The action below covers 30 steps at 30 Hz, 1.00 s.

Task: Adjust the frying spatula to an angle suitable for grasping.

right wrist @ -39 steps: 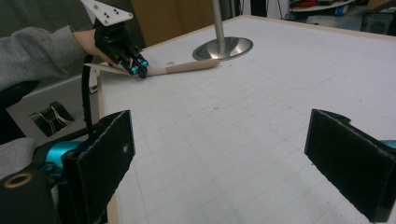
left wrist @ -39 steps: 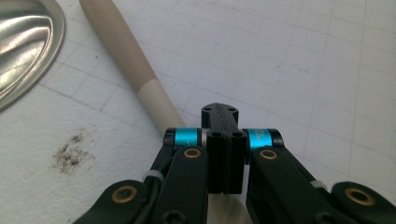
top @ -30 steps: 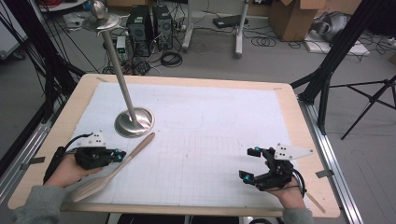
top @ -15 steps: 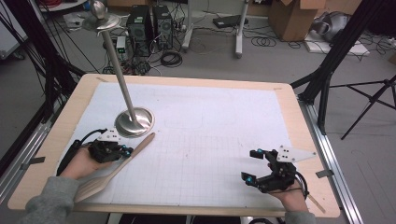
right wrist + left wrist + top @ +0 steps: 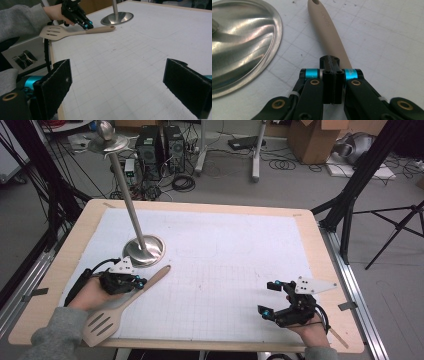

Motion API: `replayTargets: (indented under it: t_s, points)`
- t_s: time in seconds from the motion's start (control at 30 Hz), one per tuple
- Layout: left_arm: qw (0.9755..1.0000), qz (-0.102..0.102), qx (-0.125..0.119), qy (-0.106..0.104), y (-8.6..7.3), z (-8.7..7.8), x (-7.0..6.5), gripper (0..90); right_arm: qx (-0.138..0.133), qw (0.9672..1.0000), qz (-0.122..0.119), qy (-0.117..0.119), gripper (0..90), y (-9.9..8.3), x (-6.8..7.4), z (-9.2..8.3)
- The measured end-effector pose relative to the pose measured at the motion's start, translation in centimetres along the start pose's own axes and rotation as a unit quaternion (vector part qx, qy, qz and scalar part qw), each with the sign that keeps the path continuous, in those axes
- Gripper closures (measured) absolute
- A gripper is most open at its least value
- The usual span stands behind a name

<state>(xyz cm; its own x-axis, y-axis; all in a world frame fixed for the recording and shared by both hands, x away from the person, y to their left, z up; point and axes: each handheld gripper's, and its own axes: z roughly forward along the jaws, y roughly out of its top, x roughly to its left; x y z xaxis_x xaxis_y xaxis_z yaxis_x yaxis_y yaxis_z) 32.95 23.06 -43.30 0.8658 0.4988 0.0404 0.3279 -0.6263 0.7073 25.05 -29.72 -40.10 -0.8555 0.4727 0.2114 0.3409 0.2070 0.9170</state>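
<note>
Item: spatula [image 5: 120, 307], lying on worktop [image 5: 225, 265] at 7 o'clock. Your left gripper [image 5: 332, 82] fingers clamp its handle; lift pending. Right gripper [image 5: 120, 85] fingers wide, idle.

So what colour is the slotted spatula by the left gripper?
Plain beige spatula, clearest in the right gripper view.

A steel stand [image 5: 143, 251] rises from the gridded mat [image 5: 225, 265], computer towers [image 5: 161, 145] and boxes [image 5: 312, 140] behind.
</note>
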Motion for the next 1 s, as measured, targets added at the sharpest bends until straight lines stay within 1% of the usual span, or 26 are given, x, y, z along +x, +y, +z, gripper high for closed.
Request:
replayTargets:
  t_s: [0.1, 0.17, 0.2, 0.23, 0.27, 0.37, 0.4, 0.5, 0.6, 0.63, 0.67, 0.7, 0.77, 0.83, 0.9, 0.93, 0.97, 1.0]
  points:
    - [0.9999, 0.011, -0.001, -0.009, 0.2, 0.3, -0.1, 89.7, 0.001, 1.0000, 0.000, 0.001, 7.7, 0.0, 0.0, 0.0]
    - [0.9998, 0.012, -0.004, -0.014, 0.2, 0.4, -0.1, 89.7, 0.001, 1.0000, 0.000, -0.001, 7.6, 0.0, 0.0, 0.0]
    - [0.9997, 0.016, -0.003, -0.016, 0.3, 0.5, -0.2, 89.7, 0.001, 1.0000, 0.000, -0.001, 7.6, 0.0, 0.0, 0.0]
    - [0.9995, 0.025, 0.003, -0.019, 0.3, 0.5, -0.1, 89.7, 0.001, 1.0000, 0.001, -0.001, 7.7, 0.0, 0.0, 0.0]
    - [0.9995, 0.025, 0.002, -0.021, 0.4, 0.5, -0.3, 89.7, 0.000, 1.0000, 0.001, -0.001, 7.6, 0.0, 0.0, 0.0]
    - [0.9988, 0.039, 0.001, -0.029, 0.8, 0.9, -0.7, 89.7, 0.001, 1.0000, 0.000, -0.001, 7.6, -0.1, 0.0, 0.0]
    - [0.9984, 0.046, 0.005, -0.033, 1.0, 1.0, -0.8, 89.7, 0.001, 1.0000, 0.001, -0.001, 7.6, -0.1, 0.0, 0.0]
    - [0.9981, 0.051, 0.006, -0.033, 1.3, 1.3, -1.1, 89.7, 0.000, 1.0000, -0.002, 0.000, 7.7, -0.1, 0.0, 0.0]
    - [0.9980, 0.053, 0.006, -0.033, 1.4, 1.4, -1.1, 89.7, 0.002, 1.0000, 0.002, -0.002, 7.6, -0.1, 0.0, -0.1]
    - [0.9981, 0.053, 0.004, -0.030, 1.4, 1.4, -1.1, 89.7, 0.001, 1.0000, 0.002, -0.002, 7.6, -0.1, 0.0, -0.1]
    - [0.9983, 0.054, 0.005, -0.020, 1.5, 1.3, -1.0, 89.6, 0.001, 1.0000, 0.003, -0.002, 7.6, -0.1, 0.0, -0.1]
    - [0.9986, 0.053, 0.003, -0.010, 1.5, 1.2, -1.0, 89.6, 0.001, 1.0000, 0.003, 0.000, 7.6, -0.1, 0.0, -0.1]
    - [0.9988, 0.046, -0.016, 0.003, 1.7, 0.7, -0.8, 89.7, 0.000, 1.0000, 0.002, -0.003, 7.6, -0.1, 0.0, -0.2]
    - [0.9984, 0.037, -0.042, 0.006, 2.0, -0.1, -0.8, 89.7, 0.001, 1.0000, 0.005, -0.002, 7.6, -0.2, 0.0, -0.3]
    - [0.9976, 0.031, -0.063, -0.004, 2.3, -0.5, -1.0, 89.7, 0.000, 1.0000, 0.004, -0.002, 7.6, -0.2, -0.1, -0.3]
    - [0.9972, 0.030, -0.068, -0.007, 2.4, -0.5, -1.3, 89.6, 0.001, 1.0000, 0.004, -0.002, 7.6, -0.2, -0.1, -0.3]
    - [0.9974, 0.037, -0.062, -0.008, 2.5, -0.4, -1.4, 89.7, 0.000, 1.0000, 0.003, -0.003, 7.6, -0.2, -0.1, -0.2]
    - [0.9976, 0.039, -0.056, -0.011, 2.6, -0.2, -1.6, 89.7, 0.001, 1.0000, 0.004, -0.003, 7.7, -0.2, -0.1, -0.2]
